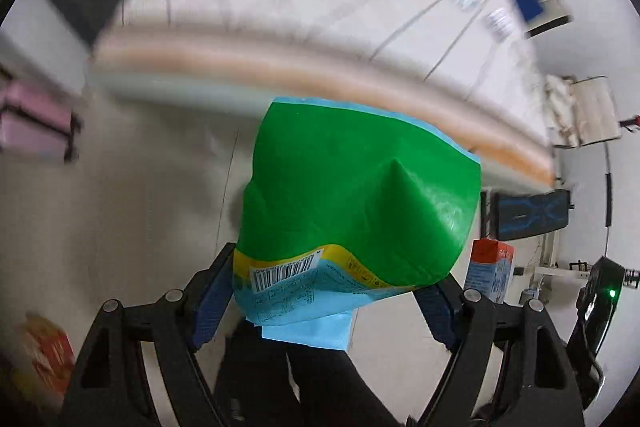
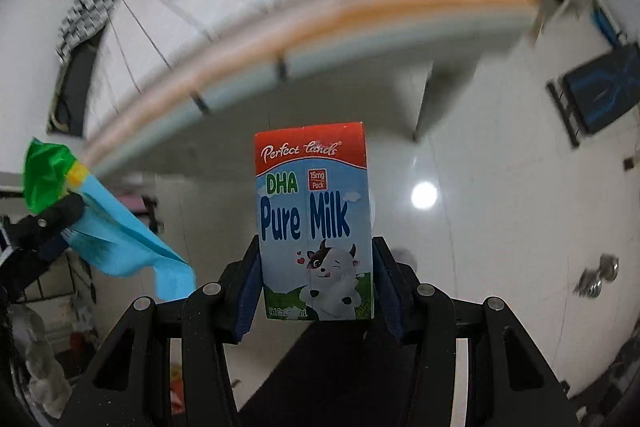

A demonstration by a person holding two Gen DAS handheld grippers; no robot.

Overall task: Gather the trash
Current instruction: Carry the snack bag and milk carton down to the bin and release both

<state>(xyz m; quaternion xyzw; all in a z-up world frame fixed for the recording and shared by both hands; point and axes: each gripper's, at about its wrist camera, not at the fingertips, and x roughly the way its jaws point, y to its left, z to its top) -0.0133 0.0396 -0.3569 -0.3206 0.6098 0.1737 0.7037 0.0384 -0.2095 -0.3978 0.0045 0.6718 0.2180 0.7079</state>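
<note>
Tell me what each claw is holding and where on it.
Left claw grips the green and blue snack bag across its lower end, by the barcode. Right claw grips the milk carton by its lower side walls.

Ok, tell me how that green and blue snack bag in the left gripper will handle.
The snack bag looks floppy: it creases and bulges between the left gripper's fingers. Probably light, since it looks puffed. Its glossy film may be slippery, so it could slide out.

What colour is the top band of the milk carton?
Red, with white lettering, above a light blue body on the milk carton. The right wrist view shows it best.
</note>
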